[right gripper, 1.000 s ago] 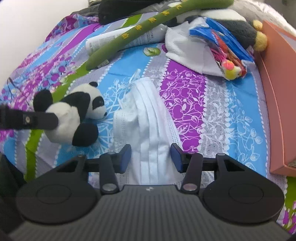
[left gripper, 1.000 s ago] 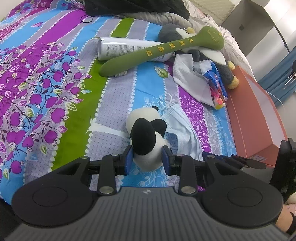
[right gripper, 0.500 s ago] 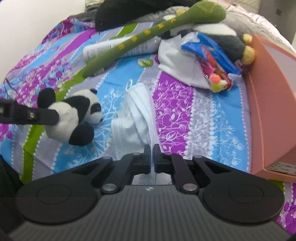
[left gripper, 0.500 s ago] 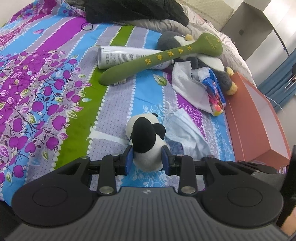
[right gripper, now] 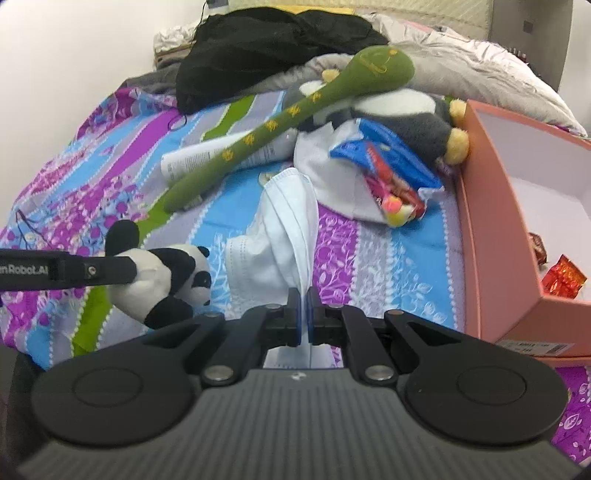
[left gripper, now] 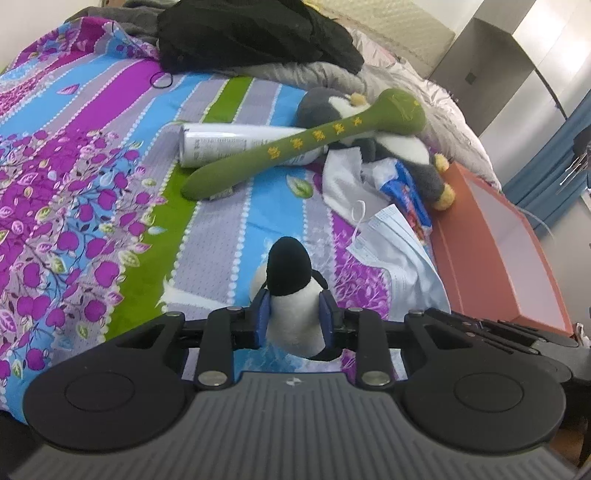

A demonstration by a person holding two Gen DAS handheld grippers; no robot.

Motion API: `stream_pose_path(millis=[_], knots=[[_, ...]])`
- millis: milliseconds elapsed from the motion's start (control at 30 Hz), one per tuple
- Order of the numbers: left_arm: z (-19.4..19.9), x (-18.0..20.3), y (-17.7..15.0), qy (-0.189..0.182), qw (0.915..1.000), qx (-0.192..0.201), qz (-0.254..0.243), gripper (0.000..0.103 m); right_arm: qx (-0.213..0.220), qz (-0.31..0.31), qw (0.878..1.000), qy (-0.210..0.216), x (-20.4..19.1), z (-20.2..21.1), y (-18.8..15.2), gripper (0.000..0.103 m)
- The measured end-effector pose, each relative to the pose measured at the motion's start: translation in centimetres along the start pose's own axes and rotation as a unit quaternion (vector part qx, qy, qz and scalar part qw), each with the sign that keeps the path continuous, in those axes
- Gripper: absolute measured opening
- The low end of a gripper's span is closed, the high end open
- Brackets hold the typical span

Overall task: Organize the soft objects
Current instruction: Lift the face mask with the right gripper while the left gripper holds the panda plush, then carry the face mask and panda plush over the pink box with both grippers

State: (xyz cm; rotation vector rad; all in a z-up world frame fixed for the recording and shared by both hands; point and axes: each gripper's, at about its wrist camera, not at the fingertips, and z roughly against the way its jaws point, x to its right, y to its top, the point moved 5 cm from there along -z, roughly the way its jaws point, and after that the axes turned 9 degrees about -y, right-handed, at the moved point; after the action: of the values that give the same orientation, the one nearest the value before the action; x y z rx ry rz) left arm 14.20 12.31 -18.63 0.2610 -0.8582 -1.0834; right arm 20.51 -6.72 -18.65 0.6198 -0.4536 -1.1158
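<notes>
A small panda plush [left gripper: 291,295] sits between the pads of my left gripper [left gripper: 294,319], whose jaws are closing and pressing its white body; it hangs just above the bedspread. In the right wrist view the same panda [right gripper: 166,273] shows at the left, held by a black finger [right gripper: 92,271]. My right gripper [right gripper: 303,314] is shut on a white face mask [right gripper: 284,221], which is pulled up off the bed into a peak. That mask [left gripper: 399,243] also shows to the right of the panda in the left wrist view.
An open orange box [right gripper: 491,236] stands at the bed's right edge with red wrappers inside. Farther back lie a long green plush stick [left gripper: 303,147], a white tube [left gripper: 229,142], a grey penguin plush [left gripper: 399,147], a blue snack bag [right gripper: 388,155], a white cloth [right gripper: 332,184] and a black garment [left gripper: 251,33].
My right gripper went from open around the mask to shut on it and rose, lifting the mask. My left gripper rose with the panda between its pads.
</notes>
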Motion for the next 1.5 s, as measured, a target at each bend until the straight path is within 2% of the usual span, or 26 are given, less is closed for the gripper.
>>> stream_pose_path(millis=[133, 267, 667, 833, 900, 1067, 1233, 1500], knots=[[0.2, 1.5, 1.5, -0.014, 0.9998, 0.011, -0.008, 0.032, 0.001, -0.015, 1.000, -0.008, 1.3, 0.2, 0.7, 0.007], [0.4, 3.5, 3.6, -0.025, 0.9990, 0.024, -0.027, 0.032, 0.020, -0.023, 0.999, -0.015, 2.6, 1.3, 2.5, 0.007], [1.0, 12.4, 11.4, -0.081, 0.9896, 0.076, -0.091, 0.032, 0.105, -0.037, 0.993, -0.042, 7.6, 6.2, 10.0, 0.007], [0.0, 17.0, 13.4, -0.114, 0.9844, 0.082, -0.107, 0.026, 0.127, -0.041, 0.989, -0.062, 10.4, 8.0, 11.8, 0.007], [-0.9, 18.9, 13.9, -0.130, 0.9822, 0.075, -0.113, 0.009, 0.129, -0.045, 0.988, -0.072, 11.8, 8.2, 12.0, 0.007], [-4.0, 22.3, 13.5, -0.143, 0.9800, 0.053, -0.129, 0.009, 0.110, -0.069, 0.987, -0.093, 15.3, 7.3, 11.1, 0.007], [-7.1, 21.8, 11.6, -0.130, 0.9832, 0.017, -0.126, 0.009, 0.074, -0.095, 0.988, -0.100, 17.5, 5.4, 8.5, 0.007], [-11.6, 16.9, 9.3, -0.106, 0.9909, -0.043, -0.071, 0.011, 0.037, -0.131, 0.985, -0.102, 18.9, 2.4, 5.8, 0.007]])
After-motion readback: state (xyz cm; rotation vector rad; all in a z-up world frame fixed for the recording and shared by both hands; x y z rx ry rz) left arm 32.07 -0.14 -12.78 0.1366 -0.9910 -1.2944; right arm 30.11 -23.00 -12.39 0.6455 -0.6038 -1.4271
